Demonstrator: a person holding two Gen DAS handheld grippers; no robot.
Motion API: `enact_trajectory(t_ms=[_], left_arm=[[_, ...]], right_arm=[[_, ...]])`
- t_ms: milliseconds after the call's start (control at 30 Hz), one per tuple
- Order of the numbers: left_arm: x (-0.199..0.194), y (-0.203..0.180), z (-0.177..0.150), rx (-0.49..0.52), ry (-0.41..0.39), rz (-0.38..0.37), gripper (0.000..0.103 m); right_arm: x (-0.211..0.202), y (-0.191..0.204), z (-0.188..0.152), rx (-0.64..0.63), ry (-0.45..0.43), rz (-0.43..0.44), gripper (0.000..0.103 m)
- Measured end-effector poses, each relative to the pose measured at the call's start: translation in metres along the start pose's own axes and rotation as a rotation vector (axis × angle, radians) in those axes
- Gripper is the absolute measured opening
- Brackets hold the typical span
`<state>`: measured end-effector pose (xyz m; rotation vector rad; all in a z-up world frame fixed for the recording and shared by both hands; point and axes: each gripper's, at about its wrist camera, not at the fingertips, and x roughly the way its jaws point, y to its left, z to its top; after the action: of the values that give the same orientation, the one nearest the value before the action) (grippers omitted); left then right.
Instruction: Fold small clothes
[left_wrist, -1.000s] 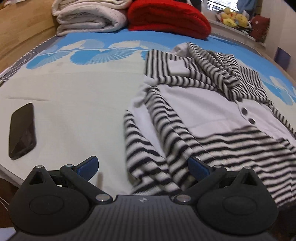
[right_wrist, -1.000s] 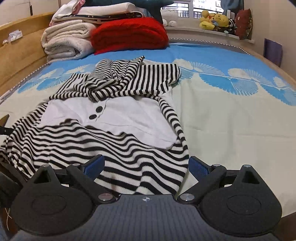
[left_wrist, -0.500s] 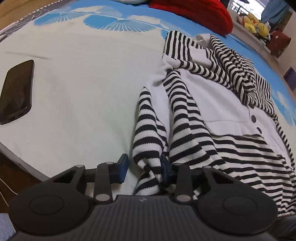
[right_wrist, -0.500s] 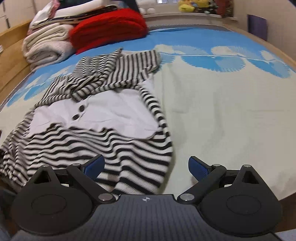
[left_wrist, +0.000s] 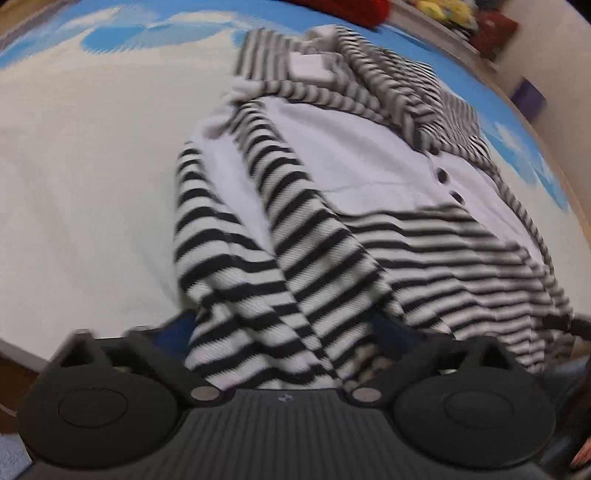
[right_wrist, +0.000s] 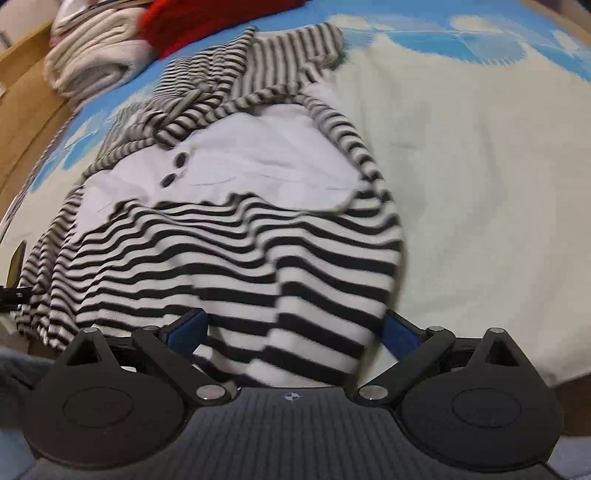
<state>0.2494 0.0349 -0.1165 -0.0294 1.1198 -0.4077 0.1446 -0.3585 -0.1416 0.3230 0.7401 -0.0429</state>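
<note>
Between both grippers' open jaws lies the striped garment's (right_wrist: 236, 258) hem.

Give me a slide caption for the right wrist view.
Open right tongs straddle the hem of a striped top on the bed.

Each view originates from a fisheye camera mounted behind its claw and looks forward along the two fingers, angled downward onto the bed (left_wrist: 74, 166). The left wrist view sits close above the near left corner of the striped garment (left_wrist: 288, 258), with the left claw (left_wrist: 284, 332) filling the lower frame and the bed's far edge curving across the top. The right wrist view sits equally close at the near right corner of the striped garment (right_wrist: 258, 266), the right claw (right_wrist: 295, 332) in the lower frame, facing the folded bedding (right_wrist: 99, 55) at the far left. Both views share the garment's white panel and its two dark buttons (left_wrist: 448, 184) (right_wrist: 175, 170).
</note>
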Motion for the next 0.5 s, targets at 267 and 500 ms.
enact_trajectory(t_ms=[267, 500], left_arm=[[-0.038, 0.017, -0.016, -0.143, -0.063, -0.126, 0.009], [-0.111, 0.004, -0.062, -0.115, -0.099, -0.209, 0.009]], right_arm=[[-0.035, 0.002, -0.005, -0.018, -0.122, 0.093, 0.012], [-0.121, -0.009, -0.039, 0.077, -0.176, 0.181, 0.01]])
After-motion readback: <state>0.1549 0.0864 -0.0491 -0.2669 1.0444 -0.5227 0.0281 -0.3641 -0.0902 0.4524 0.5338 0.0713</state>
